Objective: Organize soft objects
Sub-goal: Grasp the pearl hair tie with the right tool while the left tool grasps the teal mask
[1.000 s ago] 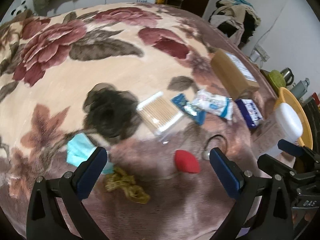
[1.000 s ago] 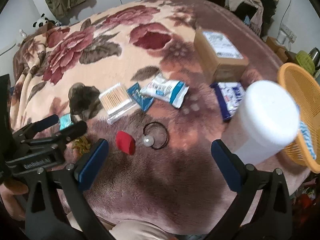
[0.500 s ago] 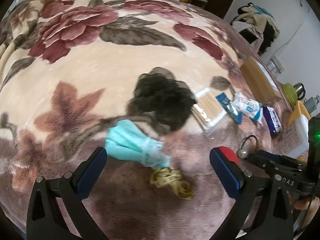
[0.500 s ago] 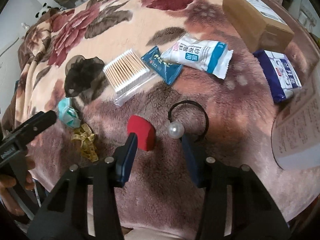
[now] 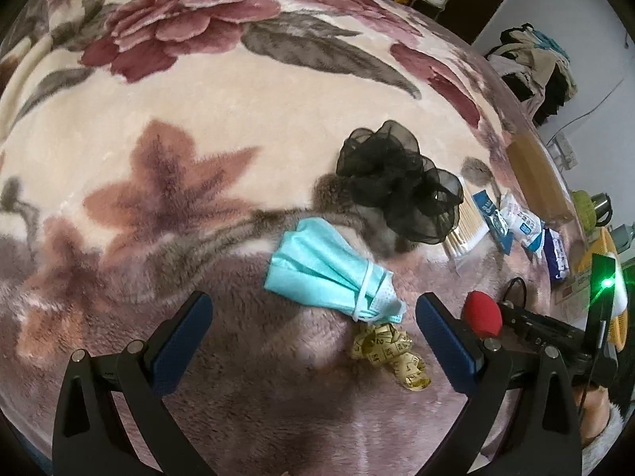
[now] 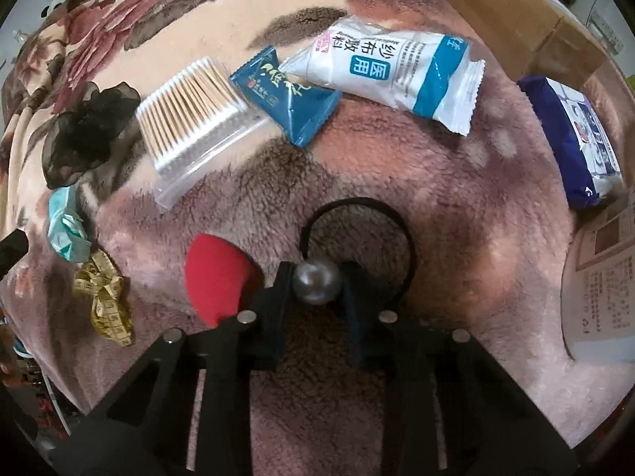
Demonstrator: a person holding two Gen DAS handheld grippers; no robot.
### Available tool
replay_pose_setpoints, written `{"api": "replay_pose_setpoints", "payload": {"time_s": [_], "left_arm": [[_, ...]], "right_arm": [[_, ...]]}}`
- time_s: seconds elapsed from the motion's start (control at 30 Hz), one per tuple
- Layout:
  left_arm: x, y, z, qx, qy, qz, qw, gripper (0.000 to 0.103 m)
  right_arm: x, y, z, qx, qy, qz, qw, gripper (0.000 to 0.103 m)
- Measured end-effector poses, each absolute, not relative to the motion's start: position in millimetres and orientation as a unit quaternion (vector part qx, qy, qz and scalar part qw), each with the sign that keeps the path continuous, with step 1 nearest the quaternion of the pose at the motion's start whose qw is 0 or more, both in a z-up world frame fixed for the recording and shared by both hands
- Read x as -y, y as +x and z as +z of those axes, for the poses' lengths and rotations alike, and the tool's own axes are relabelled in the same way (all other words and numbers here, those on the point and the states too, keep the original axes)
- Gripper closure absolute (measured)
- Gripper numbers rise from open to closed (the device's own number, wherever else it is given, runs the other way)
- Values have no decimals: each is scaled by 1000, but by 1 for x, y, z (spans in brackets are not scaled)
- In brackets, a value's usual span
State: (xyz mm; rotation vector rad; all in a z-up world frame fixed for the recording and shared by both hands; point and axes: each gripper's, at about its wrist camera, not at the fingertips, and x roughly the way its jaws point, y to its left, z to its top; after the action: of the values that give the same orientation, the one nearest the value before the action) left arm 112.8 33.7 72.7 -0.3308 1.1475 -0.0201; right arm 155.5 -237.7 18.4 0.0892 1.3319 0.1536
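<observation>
My right gripper (image 6: 316,282) is shut on the pearl bead of a black hair tie (image 6: 357,208) that lies on the flowered blanket. A red makeup sponge (image 6: 216,275) sits just left of its fingers. My left gripper (image 5: 313,327) is open and empty above a folded teal face mask (image 5: 329,273); a yellow tape measure (image 5: 391,351) lies by its right finger. A black mesh scrunchie (image 5: 399,186) lies beyond the mask. The right gripper and sponge (image 5: 482,313) show at the right of the left wrist view.
A bag of cotton swabs (image 6: 190,115), a blue sachet (image 6: 287,97), a white gauze packet (image 6: 391,65), a dark blue tissue pack (image 6: 579,137) and a cardboard box (image 6: 512,16) lie farther back. A paper leaflet (image 6: 607,277) is at right. An orange basket (image 5: 619,317) stands off the bed's edge.
The right gripper moved down to the hair tie and shut on its pearl bead. The left gripper swung left and closer to the face mask, staying open.
</observation>
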Motion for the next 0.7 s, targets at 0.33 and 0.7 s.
{"api": "replay_pose_setpoints", "payload": {"time_s": [0.33,0.7], "left_arm": [[-26,128,47,-554,-247,36,794,1],[-19,142,26,-568,-222,95,787,38]], "right_arm": [[244,130,43,-597,50,99,795,78],[235,128,37,-599,47,115,791,78]]}}
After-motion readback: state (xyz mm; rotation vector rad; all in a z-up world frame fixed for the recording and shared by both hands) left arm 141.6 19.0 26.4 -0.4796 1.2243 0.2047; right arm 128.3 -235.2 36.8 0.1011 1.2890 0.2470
